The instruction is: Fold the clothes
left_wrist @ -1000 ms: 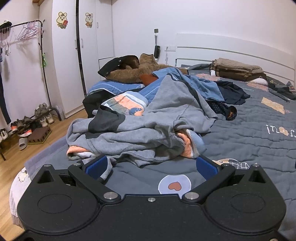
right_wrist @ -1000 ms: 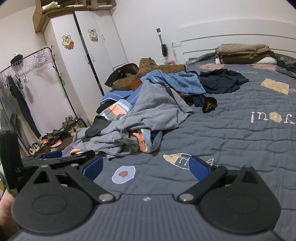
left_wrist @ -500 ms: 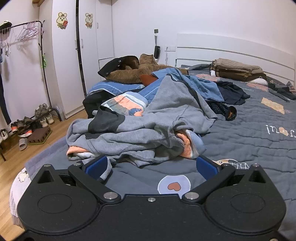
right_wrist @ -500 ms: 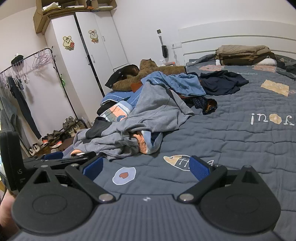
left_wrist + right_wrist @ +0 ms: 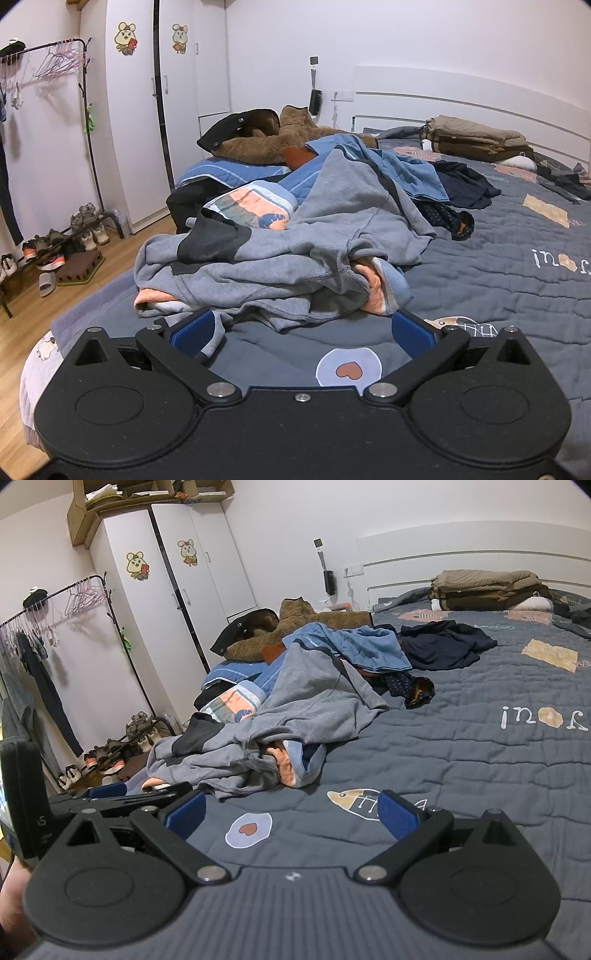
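Both tools are spread wide, gripping nothing: left tool (image 5: 301, 328) sits right in front of the clothes pile (image 5: 295, 251), right tool (image 5: 291, 812) over bare bed (image 5: 461, 760).

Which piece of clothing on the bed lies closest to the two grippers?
The crumpled grey sweatshirt, at the pile's front; the light blue garment and dark navy one lie farther back.

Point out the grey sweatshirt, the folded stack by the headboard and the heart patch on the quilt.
grey sweatshirt (image 5: 354, 206): left wrist view, its raised back panel.
folded stack (image 5: 487, 589): right wrist view, its front side.
heart patch (image 5: 349, 369): left wrist view, the red heart.
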Available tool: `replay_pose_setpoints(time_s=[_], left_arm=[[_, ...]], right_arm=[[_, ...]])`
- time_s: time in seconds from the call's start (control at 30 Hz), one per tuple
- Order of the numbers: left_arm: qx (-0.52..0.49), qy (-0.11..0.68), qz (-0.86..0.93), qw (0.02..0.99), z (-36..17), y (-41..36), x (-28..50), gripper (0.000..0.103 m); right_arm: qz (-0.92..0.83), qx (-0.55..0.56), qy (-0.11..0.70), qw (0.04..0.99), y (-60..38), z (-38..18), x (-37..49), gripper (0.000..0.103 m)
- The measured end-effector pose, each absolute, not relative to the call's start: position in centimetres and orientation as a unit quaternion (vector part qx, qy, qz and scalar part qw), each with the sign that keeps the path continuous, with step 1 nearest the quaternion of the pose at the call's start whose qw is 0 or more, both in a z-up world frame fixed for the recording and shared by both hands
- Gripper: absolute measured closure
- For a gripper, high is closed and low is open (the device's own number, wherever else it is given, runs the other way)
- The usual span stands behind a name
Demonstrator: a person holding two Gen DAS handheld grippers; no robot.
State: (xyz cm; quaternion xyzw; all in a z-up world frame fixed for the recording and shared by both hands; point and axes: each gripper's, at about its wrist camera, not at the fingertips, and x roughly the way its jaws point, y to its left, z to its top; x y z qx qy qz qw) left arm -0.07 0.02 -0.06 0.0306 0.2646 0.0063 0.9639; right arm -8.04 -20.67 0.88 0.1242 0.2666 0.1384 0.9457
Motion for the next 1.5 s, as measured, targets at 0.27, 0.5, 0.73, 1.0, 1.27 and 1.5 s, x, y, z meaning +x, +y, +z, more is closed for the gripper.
replay_pose_setpoints(time_s=[0.27,0.5,0.73,1.0,1.27,1.5], left_arm=[[0.032,0.265,0.007,0.964,-0.1,0.1,0.0,0.0],[0.032,0.266,0.005,0.963,-0.1,0.1,0.0,0.0],[0.025,0.268,0.002,0.963,0.0,0.4,0.1,0.0],[0.014,0.269,0.002,0.963,0.3,1.5,0.4,0.0],[0.023,0.256,0.0,0.966,0.9,4.0,1.7,0.0],[-0.014,0.26,-0.017,0.965,0.7,6.8,3.1,0.0]], right_arm=[[0.138,0.127,0.269,0.945,-20.6,0.8,-8.0,0.004],[0.134,0.132,0.27,0.944,-20.6,0.9,-7.7,0.004],[0.135,0.121,0.276,0.944,-19.9,1.0,-7.1,0.004],[0.139,0.108,0.281,0.943,-18.7,1.2,-5.5,0.004],[0.154,0.103,0.298,0.936,-16.7,0.0,-1.1,0.004],[0.17,0.09,0.303,0.933,-14.2,-1.7,3.7,0.004]])
